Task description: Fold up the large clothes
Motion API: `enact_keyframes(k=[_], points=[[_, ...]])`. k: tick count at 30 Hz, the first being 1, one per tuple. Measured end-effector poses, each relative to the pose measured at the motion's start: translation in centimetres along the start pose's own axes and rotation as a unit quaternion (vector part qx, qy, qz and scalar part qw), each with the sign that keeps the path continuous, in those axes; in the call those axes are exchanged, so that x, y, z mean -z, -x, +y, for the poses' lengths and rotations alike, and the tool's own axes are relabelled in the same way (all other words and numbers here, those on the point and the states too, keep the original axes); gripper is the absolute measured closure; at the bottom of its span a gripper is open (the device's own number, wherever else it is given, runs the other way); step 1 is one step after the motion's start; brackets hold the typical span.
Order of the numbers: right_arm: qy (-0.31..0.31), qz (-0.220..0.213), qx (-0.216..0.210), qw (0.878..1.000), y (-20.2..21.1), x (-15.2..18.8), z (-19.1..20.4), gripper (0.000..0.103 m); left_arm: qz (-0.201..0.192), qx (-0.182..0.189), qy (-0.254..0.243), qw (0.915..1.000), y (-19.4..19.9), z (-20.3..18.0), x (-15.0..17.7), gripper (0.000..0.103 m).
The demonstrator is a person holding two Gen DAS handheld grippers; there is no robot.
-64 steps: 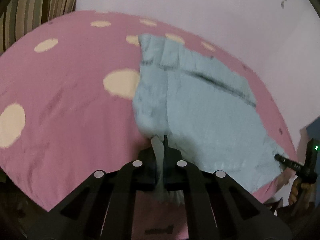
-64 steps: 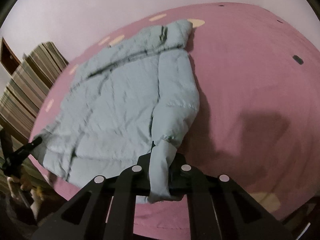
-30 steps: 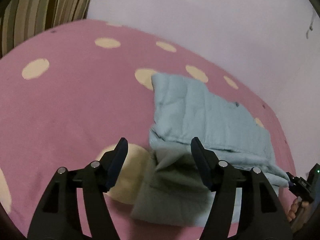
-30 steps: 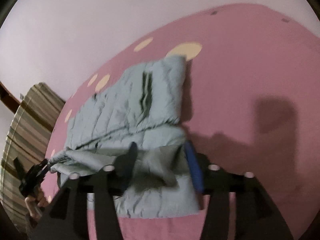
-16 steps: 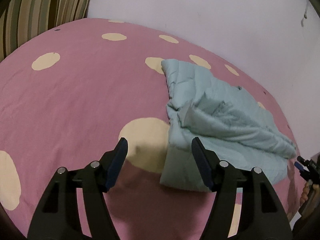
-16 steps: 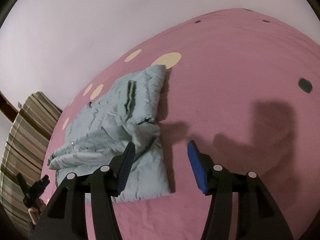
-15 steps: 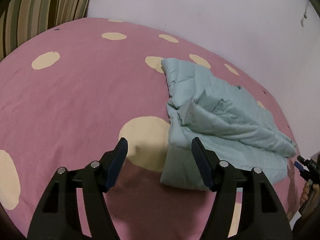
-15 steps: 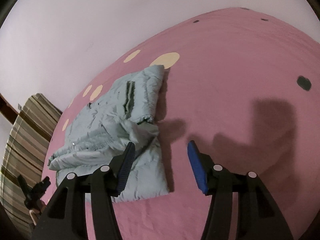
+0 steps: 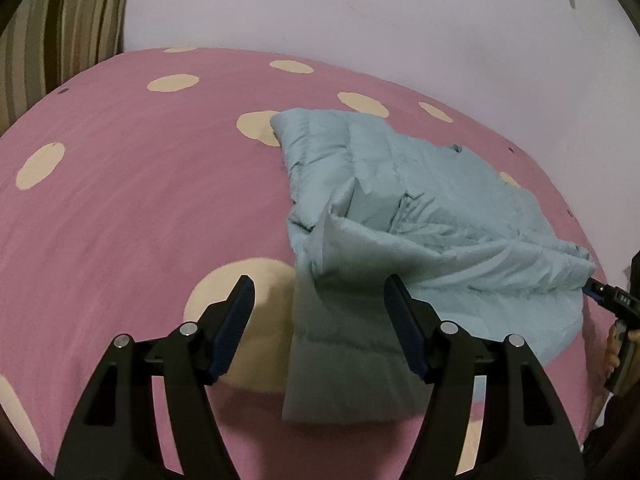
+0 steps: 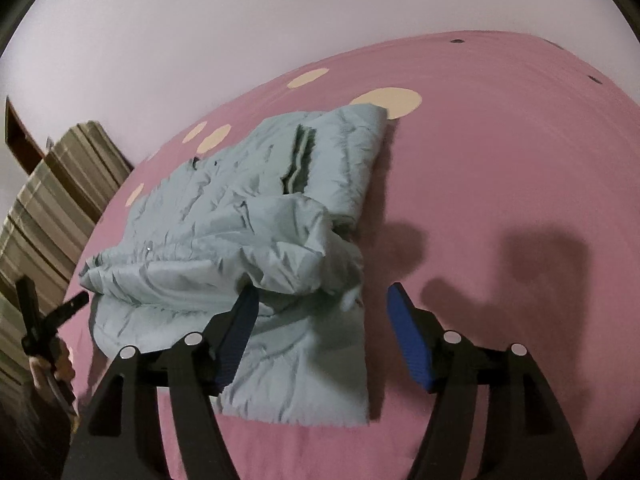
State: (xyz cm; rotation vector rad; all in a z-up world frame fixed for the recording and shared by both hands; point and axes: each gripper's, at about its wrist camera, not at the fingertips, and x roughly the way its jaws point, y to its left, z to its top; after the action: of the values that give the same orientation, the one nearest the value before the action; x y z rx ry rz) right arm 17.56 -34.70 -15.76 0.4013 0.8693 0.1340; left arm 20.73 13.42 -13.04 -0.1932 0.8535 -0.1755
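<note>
A light blue puffer jacket [image 9: 400, 184] lies folded on the pink bedspread [image 9: 140, 200] with cream dots; a loose layer is bunched on top. My left gripper [image 9: 320, 284] hovers open over the jacket's near left corner, touching nothing. In the right wrist view the jacket [image 10: 248, 208] spreads to the left, its near corner showing between my right gripper's [image 10: 320, 300] jaws, which are opening and do not press on it. Each view catches the other gripper at the jacket's far end: the right gripper [image 9: 600, 292] and the left gripper [image 10: 60, 312].
A striped cushion or headboard [image 9: 60, 20] stands at the bed's left end, seen again as the striped cushion [image 10: 52, 200]. A pale wall [image 9: 360, 20] runs along the far side. Bare pink bedspread [image 10: 500, 160] stretches right of the jacket, with hand shadows on it.
Both grippers were shut on the jacket's lower edge, carried it over the body and let go. Since then they have drawn back and dipped slightly; the jacket lies folded.
</note>
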Motion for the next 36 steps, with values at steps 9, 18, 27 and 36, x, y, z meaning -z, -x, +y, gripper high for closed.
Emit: enact_keyframes(k=[9, 18, 27, 36], points=[[0.012, 0.042, -0.006, 0.999, -4.0, -2.2, -0.4, 0.037, 0.040, 0.041, -0.020, 0.9982, -4.3, -0.7, -2.3, 0.042], [0.056, 0.054, 0.007, 0.997, -5.3, -1.7, 1.3, 0.078, 0.024, 0.013, -0.054, 0.9982, -3.9, -2.0, -2.1, 0.091], [0.080, 0.006, 0.021, 0.997, -1.1, -1.6, 2.8, 0.097, -0.036, -0.018, -0.077, 0.9962, 0.7, -3.9, -2.4, 0.099], [0.096, -0.063, 0.027, 0.993, 2.3, -6.0, 5.0, 0.097, -0.095, -0.044, -0.079, 0.9913, 3.5, -5.6, -7.2, 0.099]])
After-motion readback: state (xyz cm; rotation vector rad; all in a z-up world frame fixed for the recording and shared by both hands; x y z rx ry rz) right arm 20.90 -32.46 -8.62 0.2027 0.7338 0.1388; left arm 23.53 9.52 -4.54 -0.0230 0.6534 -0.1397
